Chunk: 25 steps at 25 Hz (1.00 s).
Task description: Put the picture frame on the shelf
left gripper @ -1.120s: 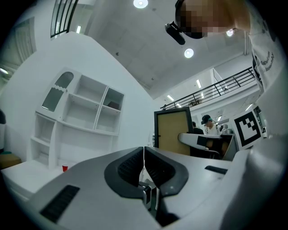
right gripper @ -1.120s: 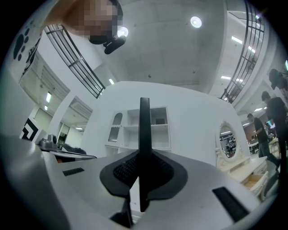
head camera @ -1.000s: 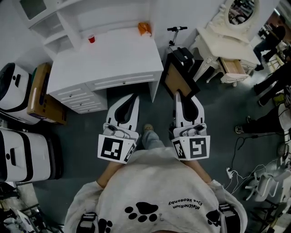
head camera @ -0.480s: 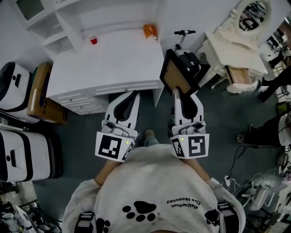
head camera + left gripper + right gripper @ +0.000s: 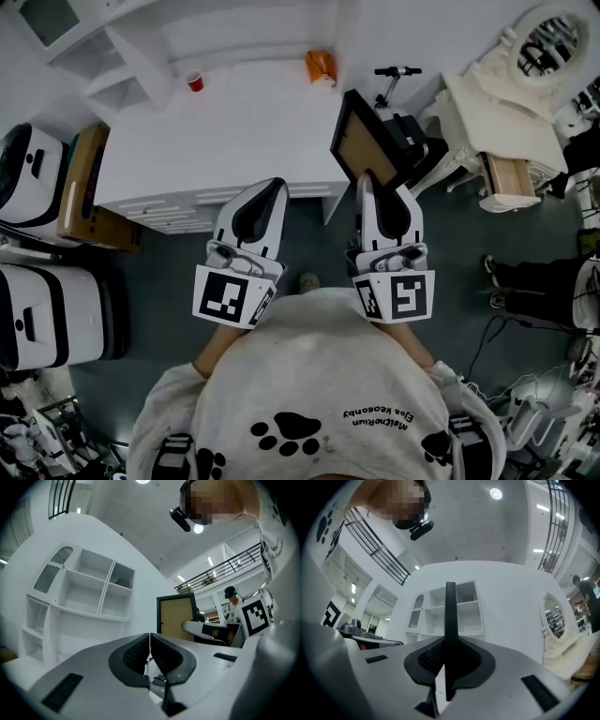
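Note:
The picture frame (image 5: 368,142), black-edged with a brown board face, is held upright just past the desk's right corner. My right gripper (image 5: 365,180) is shut on its lower edge. In the right gripper view the frame (image 5: 450,611) stands edge-on between the pads as a thin dark bar. My left gripper (image 5: 274,185) is shut with nothing in it, in front of the desk drawers. The left gripper view has the frame (image 5: 177,614) to its right. The white shelf unit (image 5: 97,44) with open compartments stands at the desk's back left, also seen as the shelf (image 5: 92,591) and shelf (image 5: 465,607).
A white desk (image 5: 225,136) carries a red cup (image 5: 194,82) and an orange object (image 5: 321,66). A scooter (image 5: 395,75) and a cream vanity with mirror (image 5: 511,89) stand right. White cases (image 5: 37,187) and a cardboard box (image 5: 80,183) sit left. A person's legs (image 5: 553,281) show far right.
Both grippers have come closer to the desk. The right one has carried the frame up and forward, level with the desk's right corner. Both grips are unchanged.

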Each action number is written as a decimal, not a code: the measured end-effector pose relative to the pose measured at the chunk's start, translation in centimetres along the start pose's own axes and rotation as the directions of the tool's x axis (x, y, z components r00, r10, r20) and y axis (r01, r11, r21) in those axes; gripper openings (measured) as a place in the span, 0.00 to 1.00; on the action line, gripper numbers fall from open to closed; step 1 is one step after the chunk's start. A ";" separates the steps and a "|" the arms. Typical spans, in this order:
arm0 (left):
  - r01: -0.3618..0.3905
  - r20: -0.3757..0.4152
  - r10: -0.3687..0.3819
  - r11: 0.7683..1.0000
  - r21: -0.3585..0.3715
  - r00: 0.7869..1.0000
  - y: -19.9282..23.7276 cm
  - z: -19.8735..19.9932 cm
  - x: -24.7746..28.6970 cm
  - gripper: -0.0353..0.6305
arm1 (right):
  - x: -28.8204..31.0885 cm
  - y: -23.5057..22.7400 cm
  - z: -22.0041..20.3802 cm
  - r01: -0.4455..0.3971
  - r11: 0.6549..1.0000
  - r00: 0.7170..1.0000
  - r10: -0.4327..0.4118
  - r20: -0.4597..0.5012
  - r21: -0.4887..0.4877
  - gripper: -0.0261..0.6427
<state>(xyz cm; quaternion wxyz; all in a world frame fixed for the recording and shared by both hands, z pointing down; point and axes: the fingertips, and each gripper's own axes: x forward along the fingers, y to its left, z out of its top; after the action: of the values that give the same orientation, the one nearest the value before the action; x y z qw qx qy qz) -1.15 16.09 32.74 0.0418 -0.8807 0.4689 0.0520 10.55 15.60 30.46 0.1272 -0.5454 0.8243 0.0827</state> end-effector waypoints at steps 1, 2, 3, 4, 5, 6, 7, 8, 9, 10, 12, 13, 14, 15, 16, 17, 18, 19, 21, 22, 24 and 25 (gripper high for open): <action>-0.005 -0.001 0.005 1.000 0.002 1.000 0.2 -0.1 0.7 0.09 | 0.6 -0.5 -0.2 -0.005 1.000 1.000 0.005 0.001 0.003 0.13; -0.009 -0.001 0.009 1.000 0.005 1.000 0.4 -0.3 1.4 0.09 | 1.1 -1.0 -0.5 -0.010 1.000 1.000 0.010 0.002 0.006 0.13; -0.014 0.000 0.014 1.000 0.007 1.000 0.5 -0.4 2.1 0.09 | 1.6 -1.4 -0.7 -0.016 1.000 1.000 0.016 0.003 0.007 0.13; -0.019 0.001 0.019 1.000 0.008 1.000 0.6 -0.5 2.7 0.09 | 2.1 -1.8 -1.0 -0.023 1.000 1.000 0.023 0.005 0.008 0.13; -0.025 0.004 0.025 1.000 0.009 1.000 0.7 -0.6 3.3 0.09 | 2.5 -2.3 -1.1 -0.030 0.999 1.000 0.030 0.006 0.009 0.13; -0.030 0.006 0.030 0.999 0.011 1.000 0.8 -0.6 3.9 0.09 | 2.9 -2.7 -1.3 -0.037 0.999 0.999 0.037 0.009 0.009 0.13; -0.035 0.007 0.035 0.999 0.013 0.999 0.7 -0.7 4.5 0.09 | 3.3 -3.2 -1.4 -0.043 0.999 0.999 0.043 0.010 0.010 0.13; -0.039 0.007 0.039 0.999 0.015 0.999 0.7 -0.7 5.0 0.09 | 3.6 -3.8 -1.4 -0.048 0.999 0.999 0.047 0.012 0.011 0.13; -0.041 0.007 0.041 0.999 0.017 0.999 0.5 -0.8 5.5 0.09 | 3.9 -4.2 -1.5 -0.052 0.999 0.999 0.052 0.013 0.013 0.13; -0.044 0.005 0.043 0.999 0.018 0.999 0.4 -0.8 5.8 0.09 | 4.1 -4.6 -1.5 -0.056 0.998 0.998 0.056 0.014 0.015 0.13; -0.049 -0.003 0.049 0.999 0.017 0.999 0.2 -1.0 6.3 0.09 | 4.3 -5.2 -1.6 -0.063 0.998 0.998 0.063 0.013 0.019 0.13; -0.053 -0.006 0.053 0.998 0.016 0.999 0.2 -1.1 6.4 0.09 | 4.4 -5.3 -1.7 -0.066 0.998 0.998 0.066 0.011 0.021 0.13; -0.056 -0.008 0.056 0.998 0.016 0.998 0.2 -1.1 6.5 0.09 | 4.4 -5.4 -1.7 -0.069 0.997 0.998 0.069 0.010 0.023 0.13; -0.057 -0.010 0.057 0.998 0.018 0.998 0.2 -1.2 6.5 0.09 | 4.4 -5.4 -1.8 -0.070 0.997 0.998 0.070 0.009 0.025 0.13; -0.057 -0.012 0.058 0.998 0.020 0.998 0.2 -1.1 6.6 0.09 | 4.4 -5.5 -1.8 -0.071 0.997 0.997 0.070 0.009 0.027 0.13; -0.057 -0.013 0.057 0.998 0.021 0.998 0.2 -1.1 6.7 0.09 | 4.5 -5.6 -1.8 -0.071 0.997 0.997 0.070 0.009 0.028 0.13; -0.057 -0.015 0.057 0.998 0.021 0.998 0.3 -1.2 6.7 0.09 | 4.5 -5.6 -1.8 -0.070 0.997 0.997 0.070 0.009 0.027 0.13; -0.056 -0.018 0.057 0.998 0.020 0.998 0.3 -1.2 6.8 0.09 | 4.6 -5.6 -1.9 -0.070 0.997 0.998 0.070 0.007 0.026 0.13; -0.053 -0.021 0.054 0.998 0.016 0.998 0.4 -1.4 7.1 0.09 | 4.6 -5.8 -2.0 -0.070 0.997 0.998 0.070 0.002 0.022 0.13; -0.051 -0.022 0.051 0.999 0.015 0.998 0.5 -1.4 7.2 0.09 | 4.7 -5.9 -2.0 -0.067 0.998 0.998 0.067 0.001 0.020 0.13; -0.043 -0.021 0.043 0.999 0.013 0.999 0.6 -1.5 7.7 0.09 | 4.7 -6.2 -2.0 -0.060 0.998 0.998 0.060 0.001 0.014 0.13; -0.038 -0.018 0.038 0.999 0.012 0.999 0.7 -1.5 7.9 0.09 | 4.8 -6.3 -2.1 -0.055 0.998 0.998 0.055 0.002 0.010 0.13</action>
<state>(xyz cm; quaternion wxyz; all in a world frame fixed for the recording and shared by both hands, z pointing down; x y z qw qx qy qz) 2.74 9.02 33.22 0.0416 -0.8718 0.4863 0.0420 14.36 8.37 31.00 0.1282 -0.5218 0.8394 0.0823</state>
